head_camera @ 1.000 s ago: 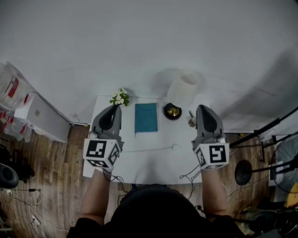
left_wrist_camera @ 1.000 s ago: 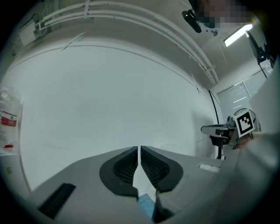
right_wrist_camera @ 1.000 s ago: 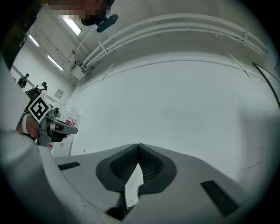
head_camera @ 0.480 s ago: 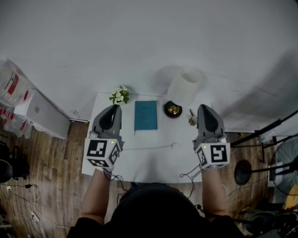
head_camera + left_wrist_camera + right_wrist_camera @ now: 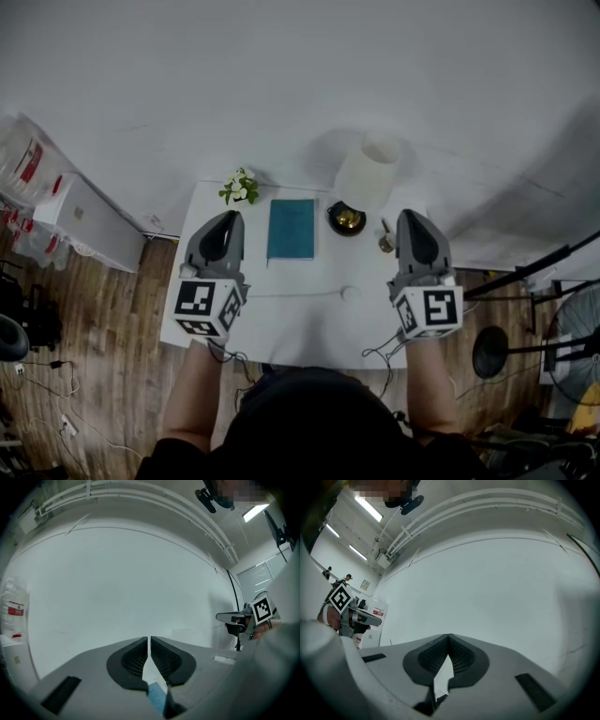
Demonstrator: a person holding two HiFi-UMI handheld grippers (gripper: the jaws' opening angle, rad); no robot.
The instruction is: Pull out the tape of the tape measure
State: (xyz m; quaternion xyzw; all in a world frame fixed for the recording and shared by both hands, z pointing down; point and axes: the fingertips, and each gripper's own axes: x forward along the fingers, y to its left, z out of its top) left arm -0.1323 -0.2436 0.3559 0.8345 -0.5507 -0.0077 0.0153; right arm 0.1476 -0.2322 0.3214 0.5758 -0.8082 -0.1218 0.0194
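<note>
With our left hand-held gripper (image 5: pixel 228 217) and right hand-held gripper (image 5: pixel 411 216) both pressed shut and empty, what we take for the tape measure (image 5: pixel 351 293) lies on the worktop (image 5: pixel 309 330) between them, nearer the right, with its tape (image 5: pixel 295 297) stretching leftward.

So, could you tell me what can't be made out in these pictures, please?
- Round white thing: head view, too small to confirm as the tape measure.
- Small item beside the bowl: head view, too small.
- Table: in both gripper views, mostly hidden by the jaws.
</note>
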